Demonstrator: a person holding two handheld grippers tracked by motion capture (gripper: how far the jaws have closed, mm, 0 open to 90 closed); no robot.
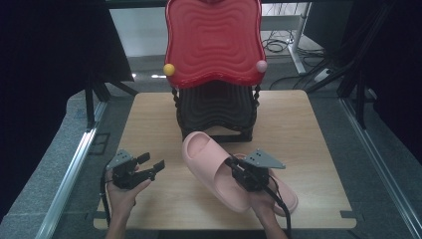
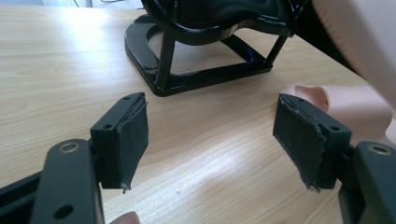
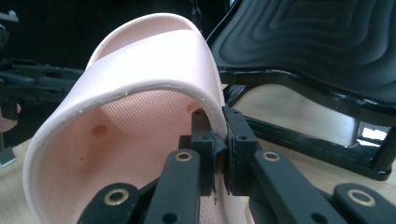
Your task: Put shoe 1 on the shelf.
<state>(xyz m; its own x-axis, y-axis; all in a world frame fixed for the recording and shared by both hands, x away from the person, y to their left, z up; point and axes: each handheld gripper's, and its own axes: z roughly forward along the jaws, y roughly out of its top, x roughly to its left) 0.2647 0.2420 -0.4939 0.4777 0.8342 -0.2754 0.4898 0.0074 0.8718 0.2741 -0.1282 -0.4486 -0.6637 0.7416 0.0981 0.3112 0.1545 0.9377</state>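
A pink slipper (image 1: 206,159) is tilted up off the wooden table (image 1: 308,129), in front of a two-shelf stand. My right gripper (image 1: 235,168) is shut on the side edge of its strap (image 3: 154,60), the pads (image 3: 236,140) pinching the pink wall. A second pink slipper (image 1: 287,196) lies flat on the table under my right hand, and its toe (image 2: 355,109) appears beside my left gripper's jaw. My left gripper (image 1: 152,167) rests low at the front left, open, with nothing between its pads (image 2: 133,135).
The stand has a red wavy top shelf (image 1: 214,40) and a black lower shelf (image 1: 216,107) on a black frame (image 2: 196,79). A yellow ball (image 1: 169,69) and a pink ball (image 1: 261,65) sit at the red shelf's corners. Metal rails run along both table sides.
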